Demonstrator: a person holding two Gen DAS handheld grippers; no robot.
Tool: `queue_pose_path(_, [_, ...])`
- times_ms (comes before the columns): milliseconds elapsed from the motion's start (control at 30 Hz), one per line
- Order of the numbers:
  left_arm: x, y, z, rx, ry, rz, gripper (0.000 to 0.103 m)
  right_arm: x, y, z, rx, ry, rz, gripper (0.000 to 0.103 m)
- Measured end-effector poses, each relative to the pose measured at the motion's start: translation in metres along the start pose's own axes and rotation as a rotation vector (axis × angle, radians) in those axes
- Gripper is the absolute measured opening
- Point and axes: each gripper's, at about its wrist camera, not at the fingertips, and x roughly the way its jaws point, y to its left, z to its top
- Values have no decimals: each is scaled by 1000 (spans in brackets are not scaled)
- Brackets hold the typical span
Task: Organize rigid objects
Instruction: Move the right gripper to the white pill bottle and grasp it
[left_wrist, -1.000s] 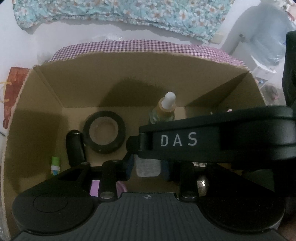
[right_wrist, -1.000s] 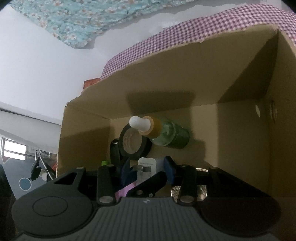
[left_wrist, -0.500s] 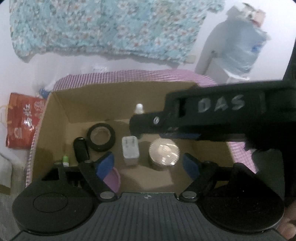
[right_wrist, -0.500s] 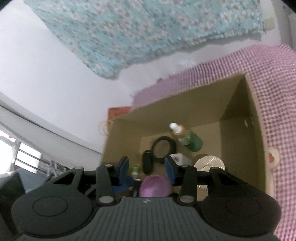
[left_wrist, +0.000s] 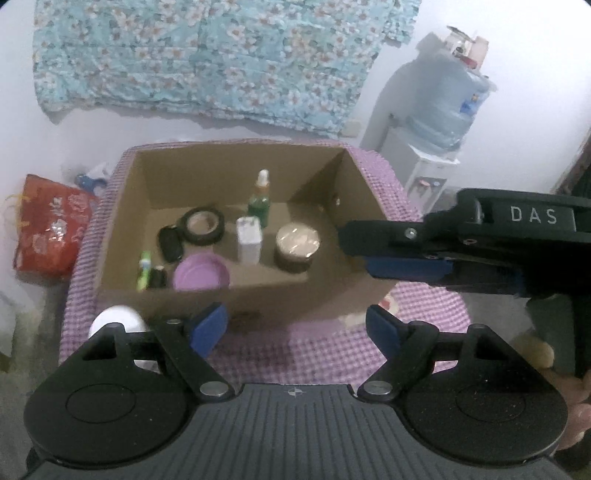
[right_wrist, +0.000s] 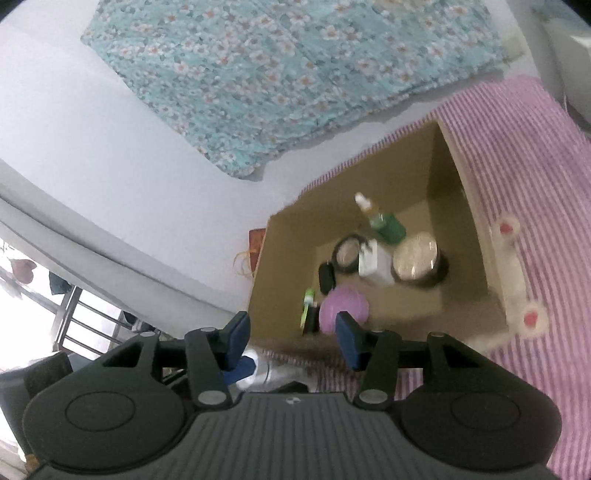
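Ahead of our left gripper (left_wrist: 295, 326) sits the cardboard box (left_wrist: 236, 302) on the purple checked cloth (left_wrist: 280, 350). Our left claw's jaws stand wide apart with nothing between them. Our right gripper (right_wrist: 291, 338) has just been opening its jaws, and they are parted with nothing gripped.

Inside the box, beyond the left claw's tips, we see a purple lid (left_wrist: 201, 275) nearest, with a green marker (left_wrist: 144, 269) and a small dark item, too blurred for us to name, to its left. Further off stand a white charger (left_wrist: 249, 240), a round tin (left_wrist: 297, 245) to its right, a black tape roll (left_wrist: 204, 226) with a black oblong object (left_wrist: 170, 243) beside it, and a green dropper bottle (left_wrist: 259, 199) upright at the back. A white round thing (left_wrist: 114, 321) lies outside the box, just beside our left claw's left finger.
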Motion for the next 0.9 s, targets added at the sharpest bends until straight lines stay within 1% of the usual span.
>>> queue_pose_path(100, [-8, 5, -13, 4, -17, 43, 83, 3, -1, -16, 28, 18, 2, 54])
queue_pose_path(233, [-14, 14, -26, -20, -14, 67, 83, 11, 0, -33, 49, 57, 6, 54])
queue_pose_path(367, [-19, 28, -36, -46, -25, 91, 83, 18, 6, -43, 36, 88, 3, 54])
queue_pose_path(633, [-21, 49, -44, -75, -48, 142, 83, 34, 25, -46, -11, 142, -8, 54])
queue_pose_path(900, [-23, 66, -50, -105, -77, 188, 83, 55, 35, -40, -27, 182, -3, 54])
